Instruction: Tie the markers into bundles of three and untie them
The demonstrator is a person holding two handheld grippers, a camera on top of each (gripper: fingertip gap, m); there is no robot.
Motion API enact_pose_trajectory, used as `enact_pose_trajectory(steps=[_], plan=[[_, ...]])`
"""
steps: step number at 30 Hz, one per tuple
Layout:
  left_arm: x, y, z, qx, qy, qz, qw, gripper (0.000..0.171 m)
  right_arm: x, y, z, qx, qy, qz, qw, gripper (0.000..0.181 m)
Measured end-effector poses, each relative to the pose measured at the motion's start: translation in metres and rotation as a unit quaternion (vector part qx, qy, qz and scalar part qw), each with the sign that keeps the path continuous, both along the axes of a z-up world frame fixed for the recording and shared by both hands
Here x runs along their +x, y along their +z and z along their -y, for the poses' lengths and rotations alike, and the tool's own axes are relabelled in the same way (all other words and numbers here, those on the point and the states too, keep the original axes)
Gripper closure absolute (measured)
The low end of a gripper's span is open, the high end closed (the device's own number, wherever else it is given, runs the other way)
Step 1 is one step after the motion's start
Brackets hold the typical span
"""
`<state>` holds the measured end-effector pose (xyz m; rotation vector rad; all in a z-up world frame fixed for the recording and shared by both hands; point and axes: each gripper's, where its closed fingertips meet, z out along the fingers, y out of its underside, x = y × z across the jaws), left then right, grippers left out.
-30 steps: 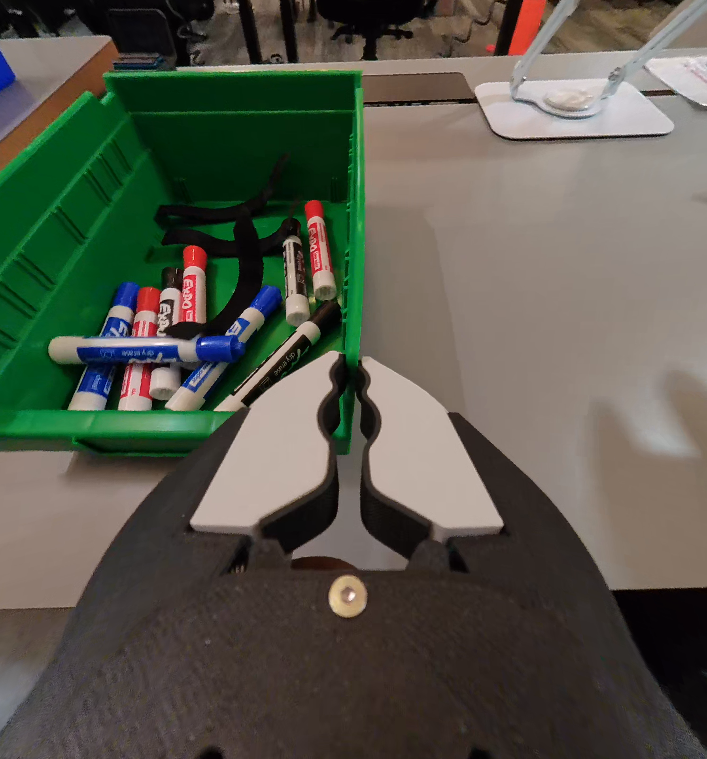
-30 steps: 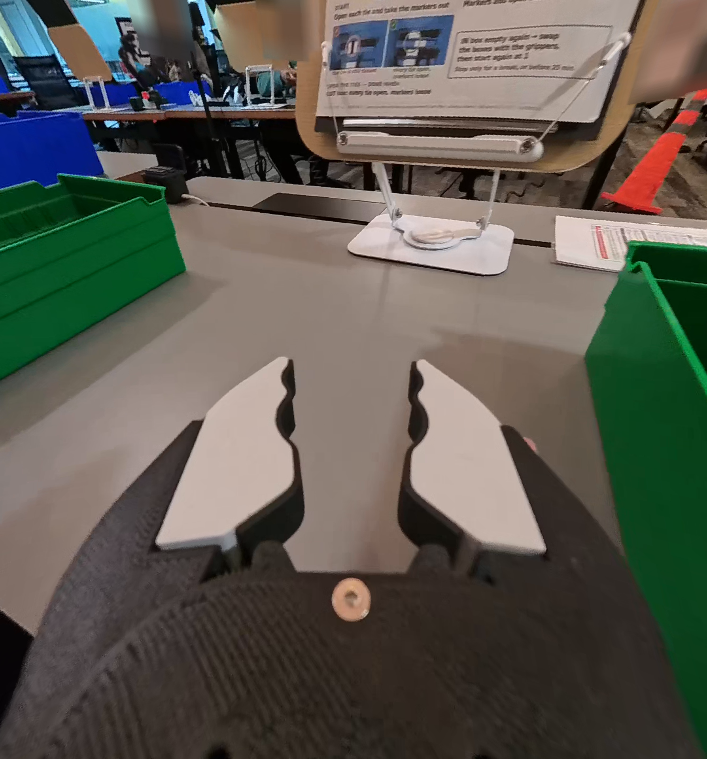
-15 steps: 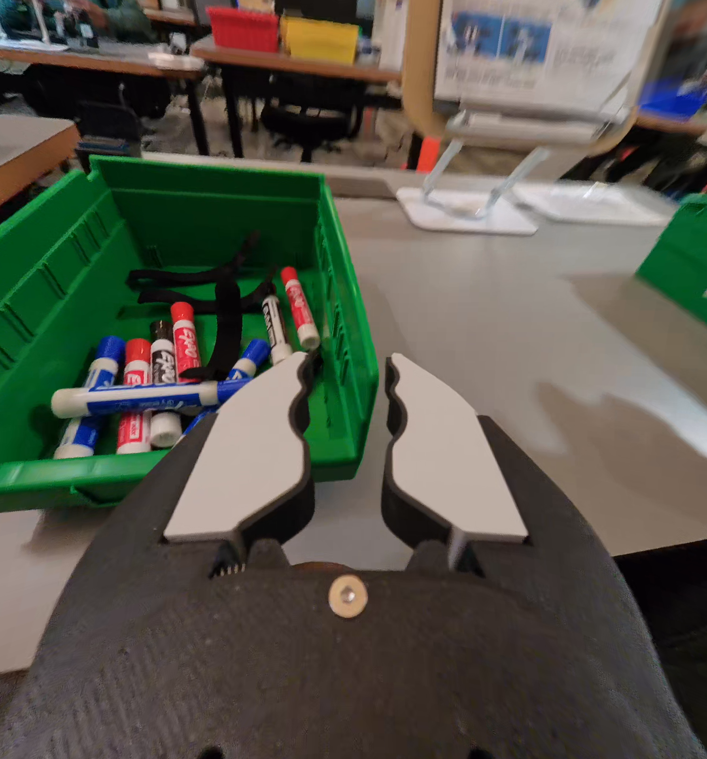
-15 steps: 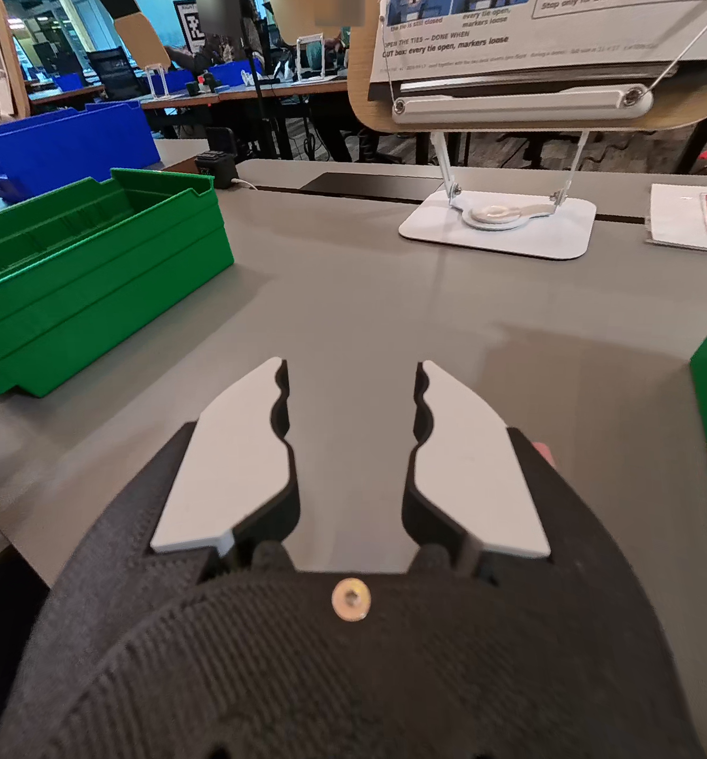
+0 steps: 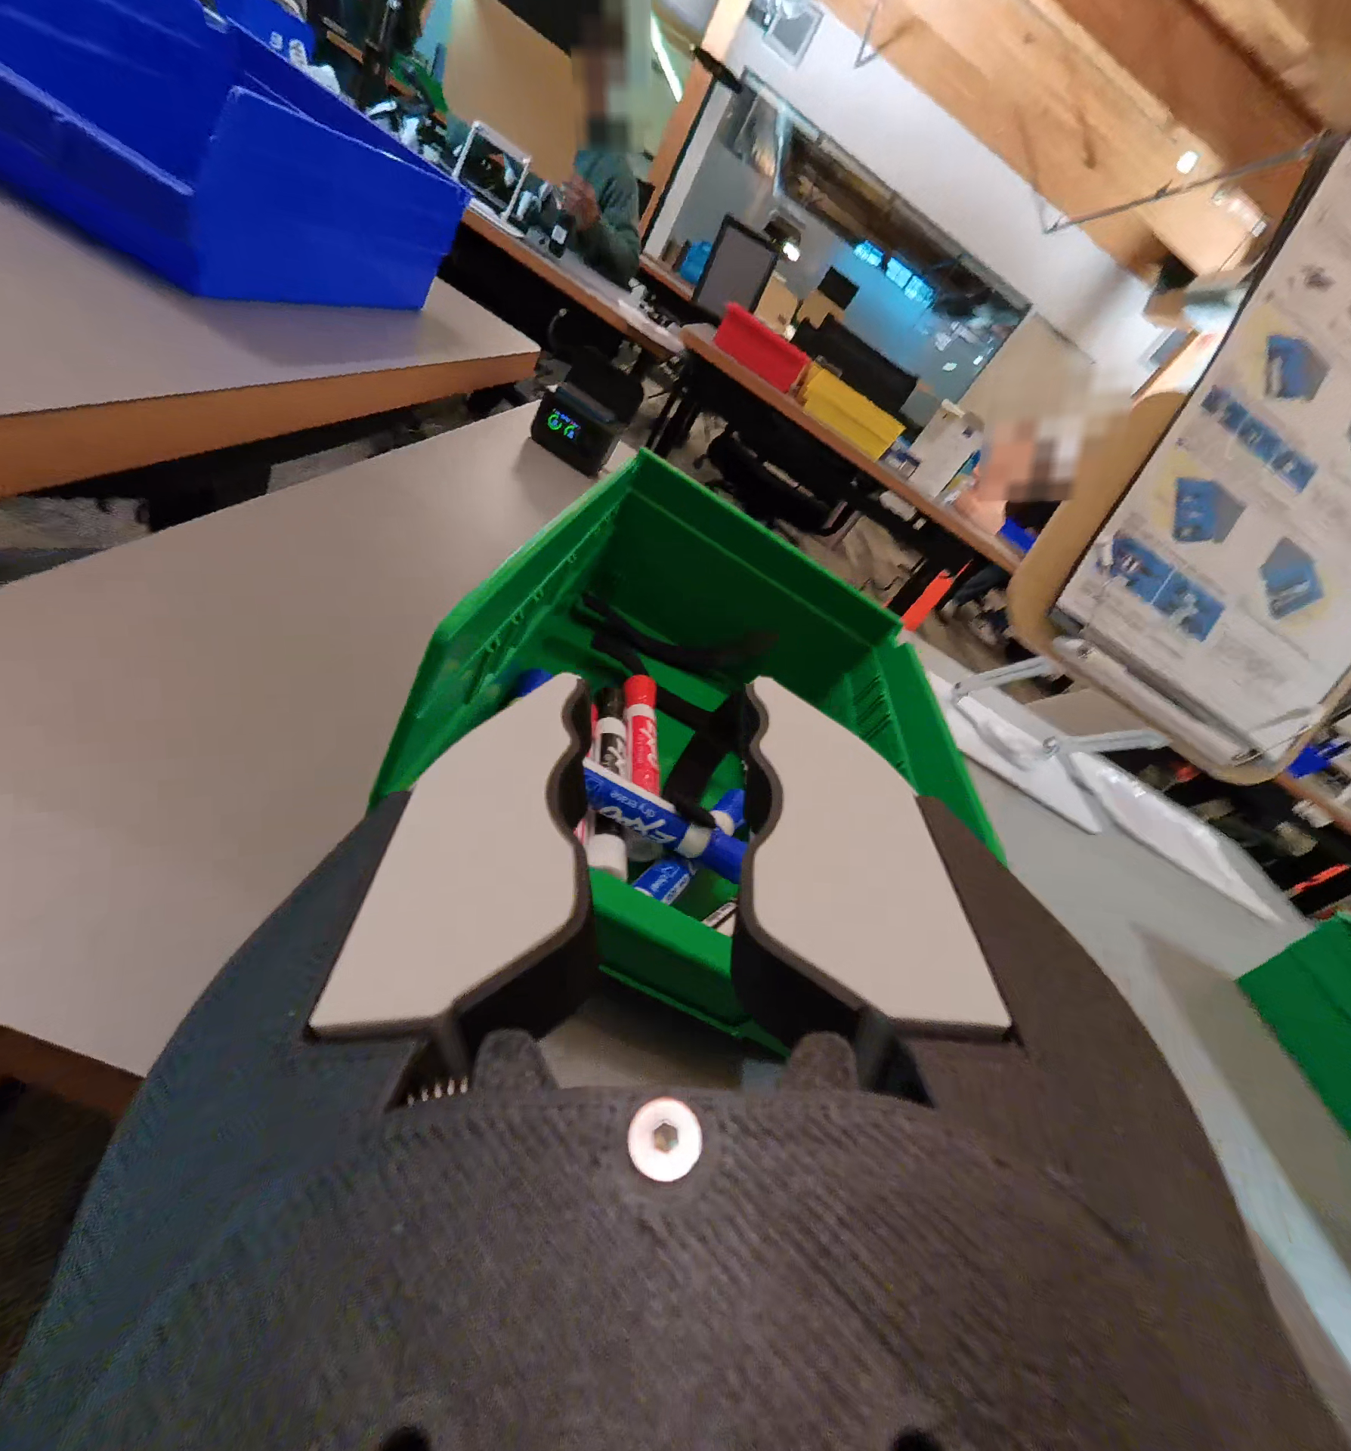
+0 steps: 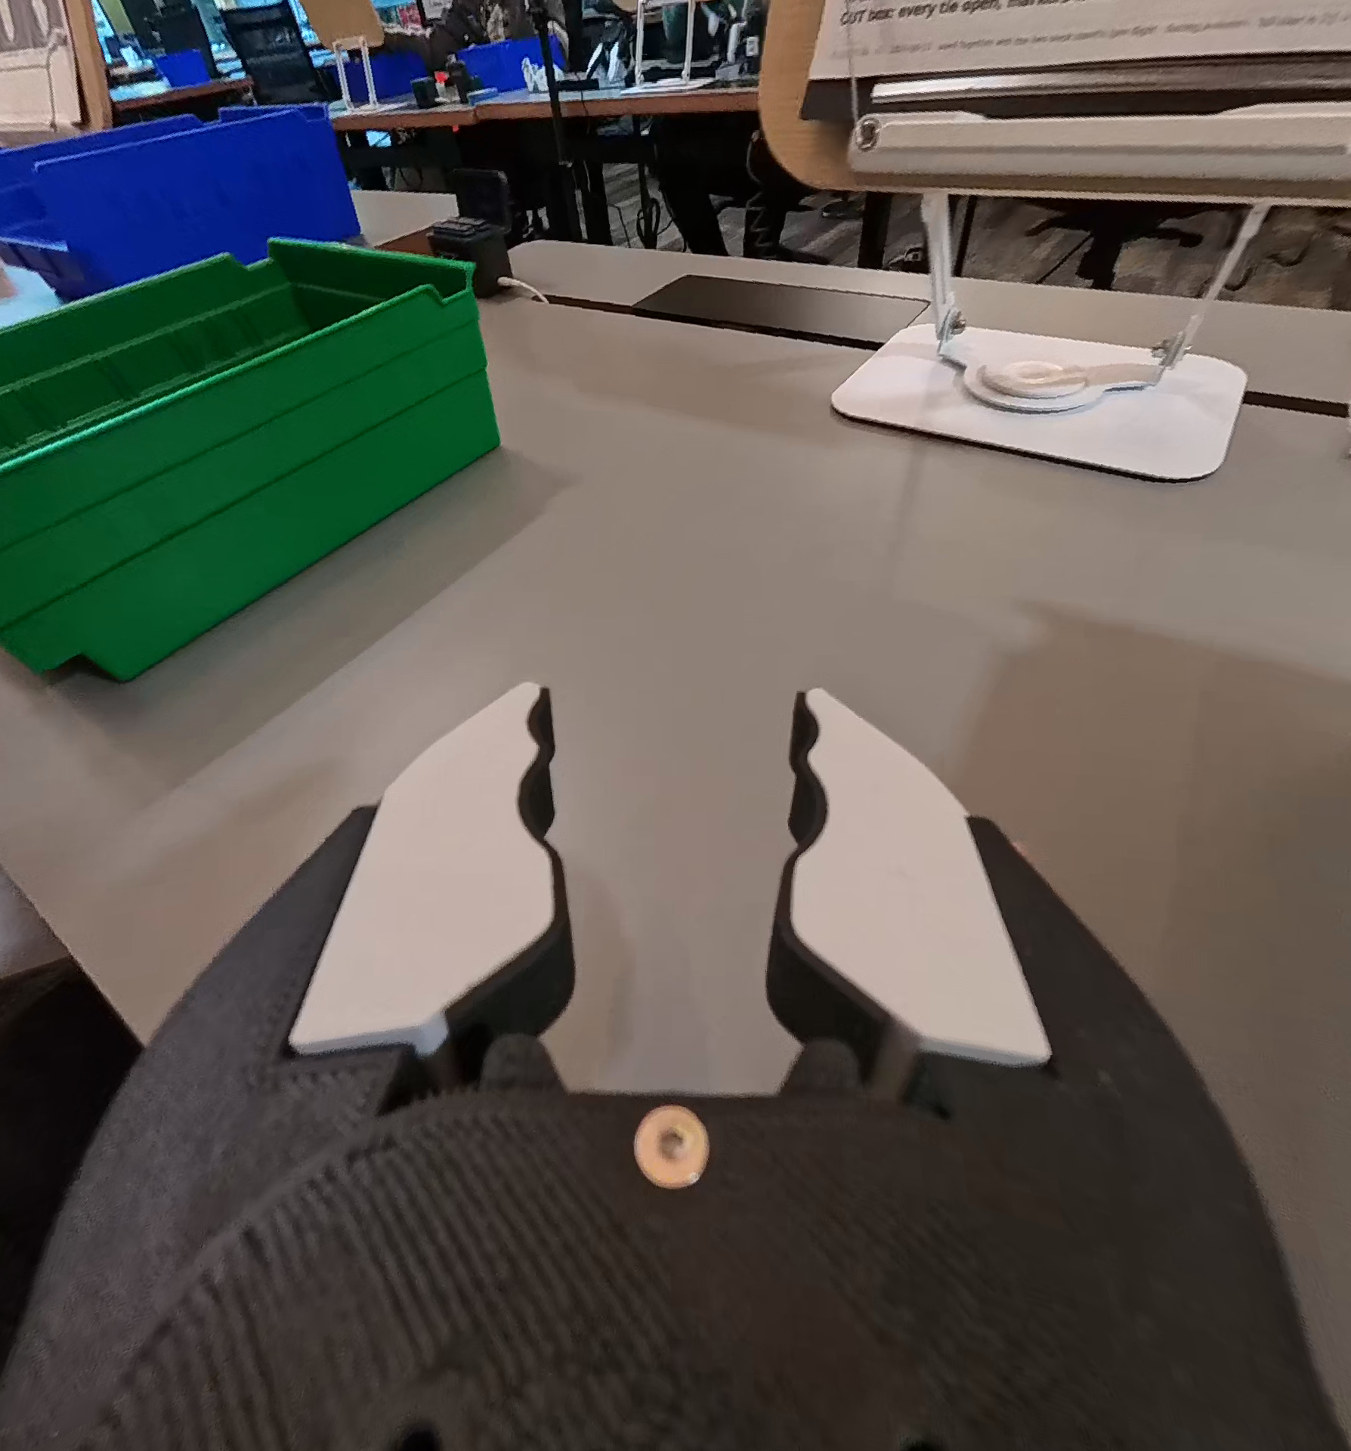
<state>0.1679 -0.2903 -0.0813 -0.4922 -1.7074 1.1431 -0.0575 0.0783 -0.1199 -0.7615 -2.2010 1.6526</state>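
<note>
Left wrist view shows the left gripper spread, empty, aimed at dry-erase markers inside a green bin; the right gripper hovers spread, empty, above the grey table.

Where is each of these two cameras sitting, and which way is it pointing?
Left wrist view: rides on the left tongs, tilted, looking into a green bin of markers; its open fingers show.
Right wrist view: rides on the right tongs, looking across the grey table toward a document stand; open fingers show.
Shared: the green bin and table.
</note>
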Motion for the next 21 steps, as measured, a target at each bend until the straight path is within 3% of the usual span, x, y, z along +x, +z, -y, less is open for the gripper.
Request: enact_pose_trajectory(steps=[8, 16, 21], plan=[[-0.024, -0.012, -0.012, -0.116, -0.010, 0.118, 0.986, 0.135, 0.013, -0.008, 0.012, 0.050, 0.025, -0.060, 0.997, 0.127], [-0.032, -0.015, -0.017, -0.088, -0.027, 0.104, 0.990, 0.134, 0.028, -0.006, 0.020, 0.055, 0.062, -0.075, 0.994, 0.126], [-0.035, -0.015, -0.030, -0.103, -0.038, 0.118, 0.987, 0.134, 0.044, -0.005, 0.023, 0.034, 0.100, -0.015, 0.994, 0.128]])
